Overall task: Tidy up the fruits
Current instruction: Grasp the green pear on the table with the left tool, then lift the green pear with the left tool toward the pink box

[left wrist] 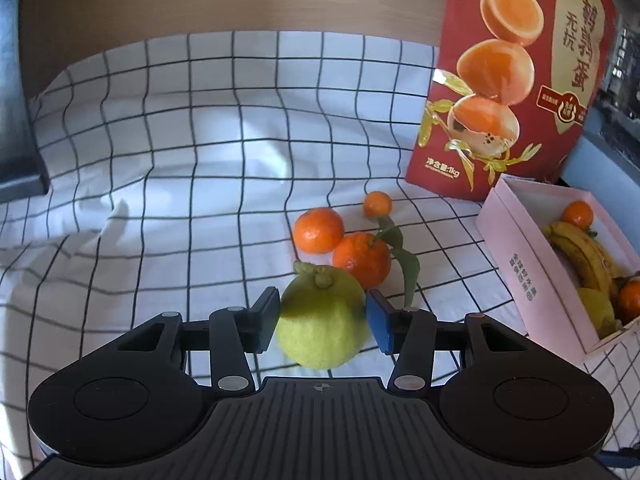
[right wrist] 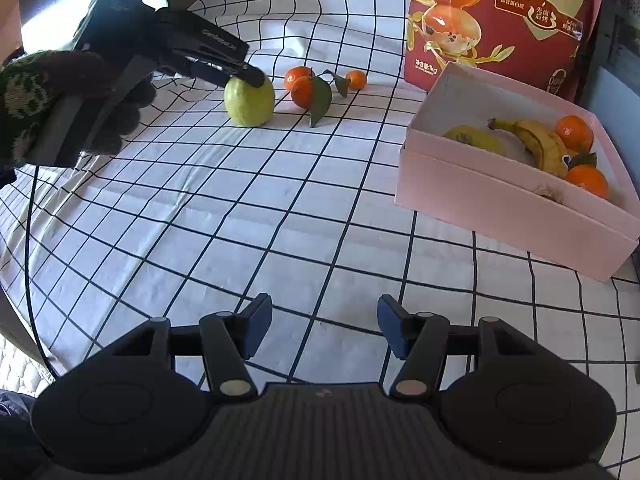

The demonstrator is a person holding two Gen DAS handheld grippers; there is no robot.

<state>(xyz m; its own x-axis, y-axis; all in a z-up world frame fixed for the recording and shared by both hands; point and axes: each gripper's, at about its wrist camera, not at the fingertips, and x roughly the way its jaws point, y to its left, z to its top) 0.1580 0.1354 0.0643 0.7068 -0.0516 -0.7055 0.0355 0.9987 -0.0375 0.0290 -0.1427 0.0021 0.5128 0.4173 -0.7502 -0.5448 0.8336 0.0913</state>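
Observation:
A yellow-green pear-shaped fruit (left wrist: 320,332) rests on the checked cloth (left wrist: 200,160), between the blue pads of my left gripper (left wrist: 322,320). The pads stand close to its sides, and I see no squeeze on it. In the right wrist view that fruit (right wrist: 248,100) sits under the left gripper (right wrist: 252,78), held by a gloved hand (right wrist: 60,92). Just beyond lie three mandarins (left wrist: 318,230), two of them with leaves. The pink box (right wrist: 500,196) at the right holds bananas (right wrist: 536,140) and mandarins. My right gripper (right wrist: 320,328) hangs open over bare cloth, nothing between its fingers.
A tall red food bag (left wrist: 508,80) stands behind the pink box (left wrist: 516,264). A dark object (left wrist: 16,120) sits at the cloth's far left edge. A black cable (right wrist: 28,240) runs down the left side in the right wrist view.

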